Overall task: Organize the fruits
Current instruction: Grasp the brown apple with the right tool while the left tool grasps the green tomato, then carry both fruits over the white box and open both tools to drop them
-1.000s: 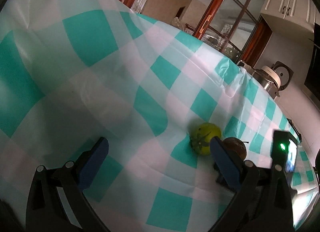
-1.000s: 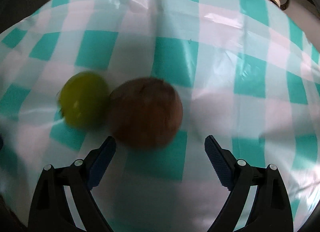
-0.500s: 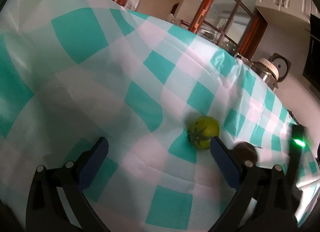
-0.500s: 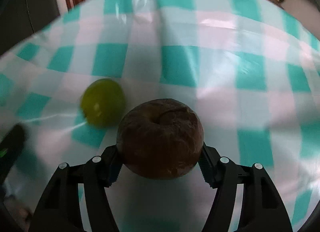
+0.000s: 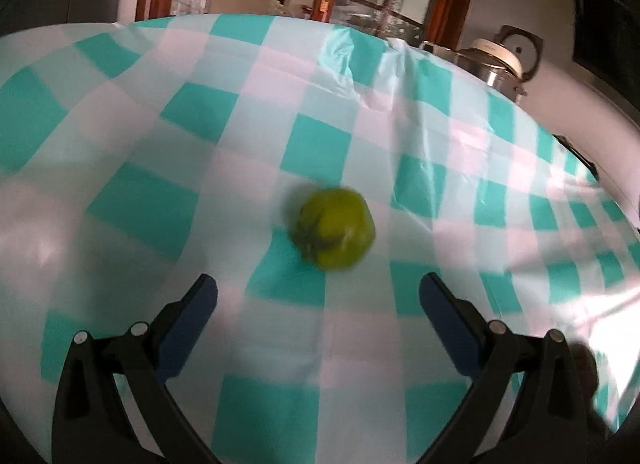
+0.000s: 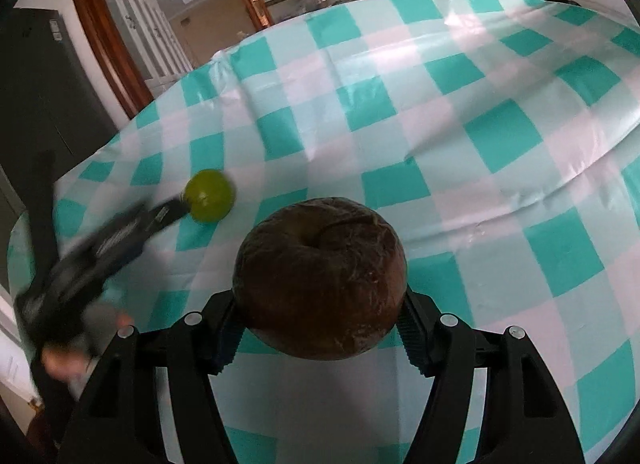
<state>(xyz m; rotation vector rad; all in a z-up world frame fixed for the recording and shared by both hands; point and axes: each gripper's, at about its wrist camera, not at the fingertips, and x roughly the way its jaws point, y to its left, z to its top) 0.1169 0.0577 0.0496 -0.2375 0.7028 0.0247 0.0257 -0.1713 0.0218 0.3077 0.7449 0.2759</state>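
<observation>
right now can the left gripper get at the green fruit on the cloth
Probably yes. The left gripper is open, its jaws spread wider than the green fruit, which lies on the checked tablecloth just ahead with nothing between. The right gripper holds the brown fruit off to the side.

Right gripper point(image 6: 320, 318) clamped on brown round fruit point(image 6: 320, 278), fingers pressing both sides, dimpled end facing up; fruit held above the checked tabletop point(image 6: 500, 144); green fruit point(image 6: 210, 195) resting on the cloth, far left of the brown one, well apart; left gripper point(image 6: 120, 240) blurred at left, its tip reaching just beside the green fruit; contact unclear.
</observation>
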